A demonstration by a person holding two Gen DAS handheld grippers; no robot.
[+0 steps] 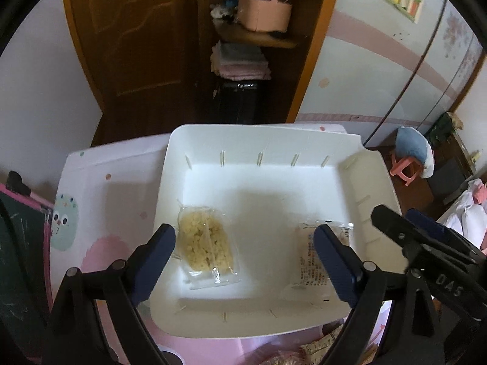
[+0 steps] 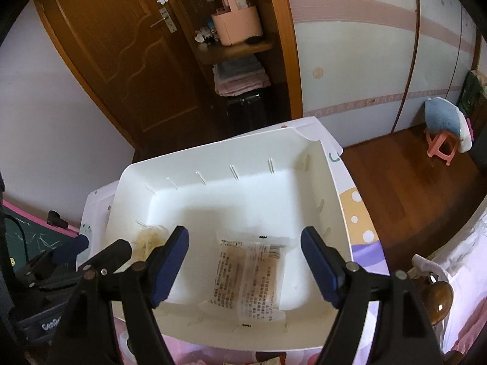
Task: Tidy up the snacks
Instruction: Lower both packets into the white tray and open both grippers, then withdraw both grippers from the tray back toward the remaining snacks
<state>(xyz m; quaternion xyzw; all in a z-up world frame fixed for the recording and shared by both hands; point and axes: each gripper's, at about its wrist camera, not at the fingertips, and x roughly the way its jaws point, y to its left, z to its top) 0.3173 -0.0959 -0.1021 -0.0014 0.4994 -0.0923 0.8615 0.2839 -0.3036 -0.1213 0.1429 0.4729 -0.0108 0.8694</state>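
A white plastic bin (image 1: 274, 140) stands on a small pink and white table (image 1: 100, 188). Inside it lie a clear packet of yellow crumbly snack (image 1: 205, 240) on the left and a clear printed snack packet (image 1: 307, 267) on the right. My left gripper (image 1: 245, 261) hovers open and empty over the bin's near half. My right gripper (image 2: 245, 267) is open and empty above the printed packet (image 2: 249, 276); the bin (image 2: 328, 188) fills that view and the yellow snack (image 2: 149, 240) shows at its left. The right gripper also shows in the left wrist view (image 1: 404, 228).
More wrapped snacks (image 1: 316, 346) lie on the table in front of the bin. A chalkboard (image 1: 18, 243) stands at the left. Behind are a brown door (image 1: 131, 45), a shelf with a pink basket (image 1: 264, 12), and a pink stool (image 2: 441, 149) on the wooden floor.
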